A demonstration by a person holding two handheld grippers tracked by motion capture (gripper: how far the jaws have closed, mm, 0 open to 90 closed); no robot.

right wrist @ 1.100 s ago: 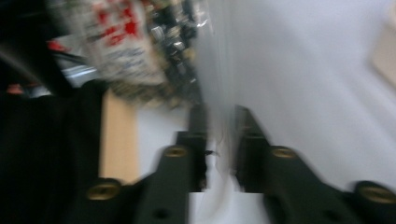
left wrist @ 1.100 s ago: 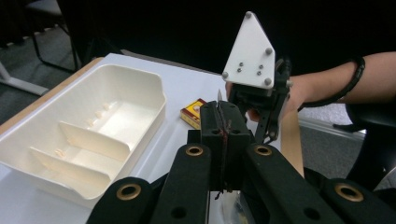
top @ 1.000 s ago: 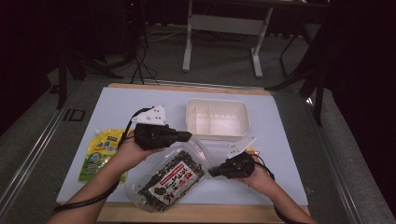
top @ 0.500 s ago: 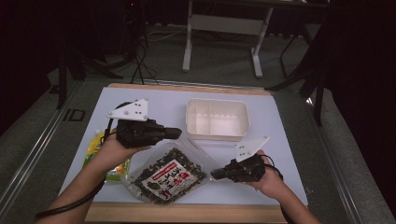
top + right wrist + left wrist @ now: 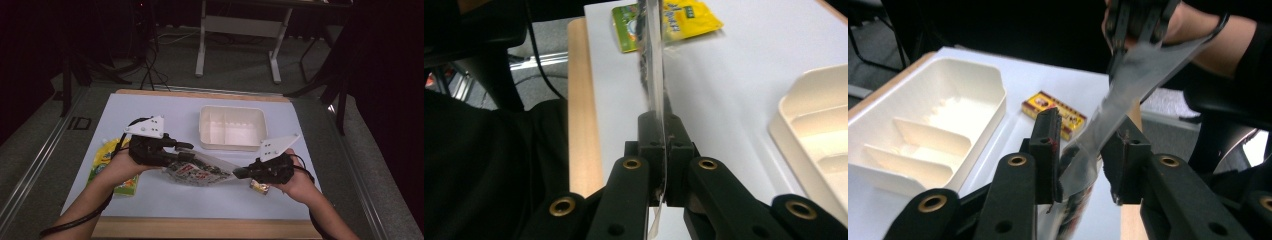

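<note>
Snack bag, clear film with printed label, held above the near middle of the bench: light, limp, slippery, best gripped by its flat sealed edges; right claw pinches one edge, left claw has just spread around the other.

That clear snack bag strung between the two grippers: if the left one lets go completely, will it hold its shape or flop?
Probably flop. The snack bag sags between the left gripper and right gripper, and its clear edge film twists like thin plastic. It looks light for its size. With the right jaws shut on just that glossy edge, it may swing or slip.
</note>
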